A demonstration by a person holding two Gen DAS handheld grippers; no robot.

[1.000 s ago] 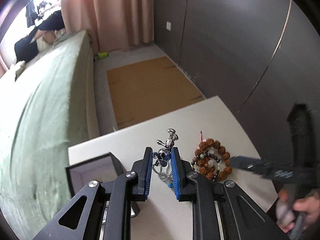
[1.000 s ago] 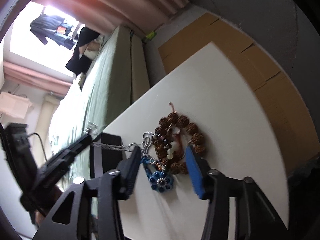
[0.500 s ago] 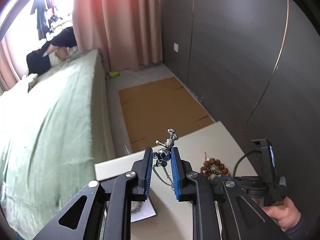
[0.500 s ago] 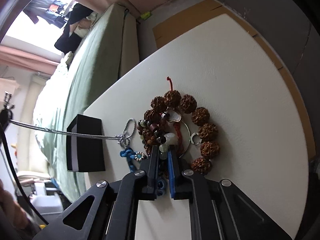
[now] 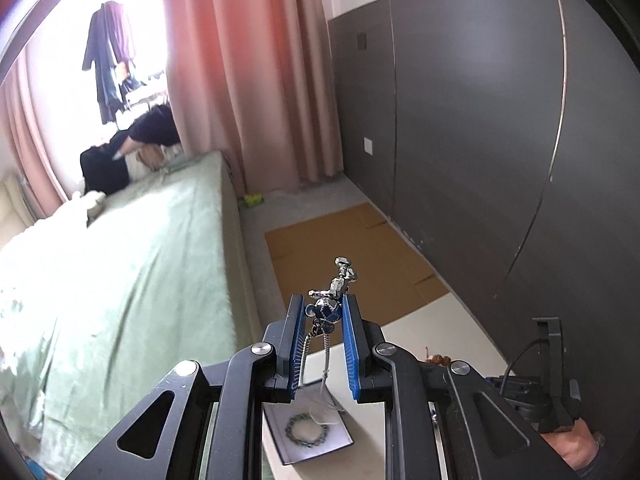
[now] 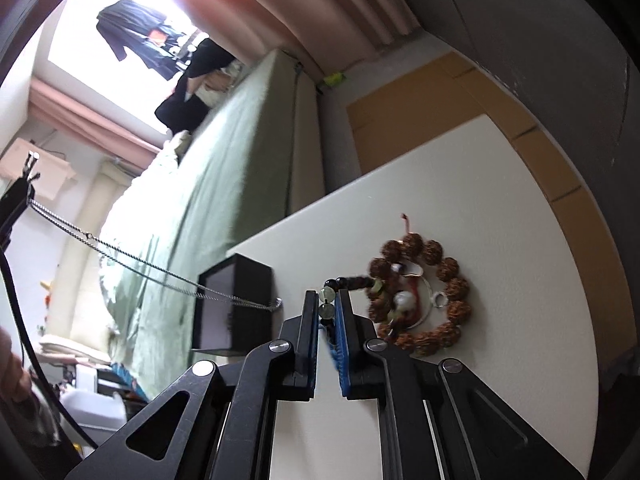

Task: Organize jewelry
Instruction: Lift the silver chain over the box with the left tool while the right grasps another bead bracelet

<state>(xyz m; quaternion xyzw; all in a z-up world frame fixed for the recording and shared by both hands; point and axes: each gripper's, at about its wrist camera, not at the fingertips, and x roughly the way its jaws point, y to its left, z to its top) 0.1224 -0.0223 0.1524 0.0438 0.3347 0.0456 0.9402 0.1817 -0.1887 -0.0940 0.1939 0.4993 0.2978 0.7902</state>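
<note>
1. Right above the black box (image 5: pixel 312 436) on the white table (image 6: pixel 500 208): left gripper (image 5: pixel 323 314) is closed on the silver pendant (image 5: pixel 325 309) w/ the blue ball. Its chain (image 5: pixel 326 354) hangs straight down toward the box's pale inside, where a small green bead bracelet (image 5: pixel 307 430) already sits.
2. Right of the box, on the table: right gripper (image 6: pixel 328 312) is pinched shut on a dark bead strand (image 6: pixel 352 281), pale beads sitting btwn the blue pads. Strand's far end runs into the pile w/ the big brown seed bracelet (image 6: pixel 424 296) and a small silver ring (image 6: pixel 440 299), so prob tangled.
3. From the right cam the chain also stretches taut across, up over the box.
4. Step imo: sorting mid-way, necklace going into the box while the strand gets pulled free.
5. Next: lower the left so the chain pools inside the box, then let go. Ease the strand out slow, else the brown bracelet drags along.
</note>
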